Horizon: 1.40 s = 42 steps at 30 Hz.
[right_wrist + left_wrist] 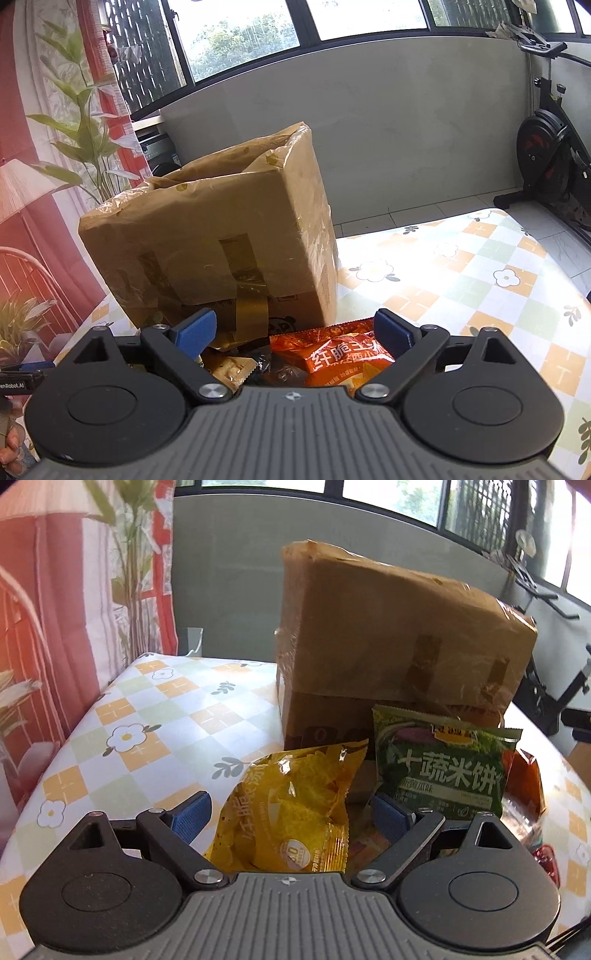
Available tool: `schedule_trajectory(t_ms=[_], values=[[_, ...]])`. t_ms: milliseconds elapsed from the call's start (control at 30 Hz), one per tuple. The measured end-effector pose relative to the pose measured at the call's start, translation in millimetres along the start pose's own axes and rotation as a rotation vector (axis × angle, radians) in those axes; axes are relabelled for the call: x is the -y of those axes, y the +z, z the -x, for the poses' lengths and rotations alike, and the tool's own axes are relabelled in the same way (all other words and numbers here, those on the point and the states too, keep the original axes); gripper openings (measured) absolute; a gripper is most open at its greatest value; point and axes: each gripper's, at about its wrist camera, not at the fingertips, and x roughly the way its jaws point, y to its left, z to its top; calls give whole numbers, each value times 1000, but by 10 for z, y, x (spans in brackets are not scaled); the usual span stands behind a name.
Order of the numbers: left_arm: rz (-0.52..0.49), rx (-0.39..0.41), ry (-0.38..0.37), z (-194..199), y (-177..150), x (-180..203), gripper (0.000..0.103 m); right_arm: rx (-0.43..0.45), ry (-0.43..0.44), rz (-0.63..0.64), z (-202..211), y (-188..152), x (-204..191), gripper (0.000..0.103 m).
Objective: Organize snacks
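In the left wrist view a yellow snack bag lies between the blue pads of my left gripper. The jaws stand wide and neither pad presses on it. Behind it a green rice-cracker bag leans on a taped cardboard box, with an orange bag to its right. In the right wrist view my right gripper is open over a pile at the foot of the box. The orange bag lies between its fingers beside the right pad, with a dark wrapper and a tan wrapper next to it.
The table wears a flowered check cloth, bare to the left of the box and to its right. A red printed backdrop hangs at the left edge. An exercise bike stands on the floor past the table's far right.
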Motion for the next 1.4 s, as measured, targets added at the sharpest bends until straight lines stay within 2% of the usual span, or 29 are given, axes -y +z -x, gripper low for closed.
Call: schedule_trajectory(t_ms=[100,167,333,500,633,733,900,967,1133,1400], values=[[-95,-11,27,-133,16,86,94,-7,-17,16,-1,-27,-5,98],[-112,-30,29,-243,38,83,94,-7,-33,25,4,-42,5,101],[-82,-60,50,-445,50,36,94,-34,-75,65,-47,-88,65,102],[-37,-82,54,-533,0,-6,94,-97,-94,147,-304,-168,113,102],[-9,-47,46,-512,-36,-59,86,-154,-25,180,-610,-172,200,102],[11,-44,35,-477,-9,-80,82,-205,-46,196,-794,-164,258,102],[31,-5,60,-330,23,-123,80,-289,-61,160,-963,-242,358,97],[31,18,68,-238,31,-120,80,-268,-60,140,-929,-275,379,95],[44,66,83,-5,61,-53,80,-241,-66,154,-805,-315,328,80],[111,134,90,335,142,-7,80,-130,-89,185,-413,-344,198,77]])
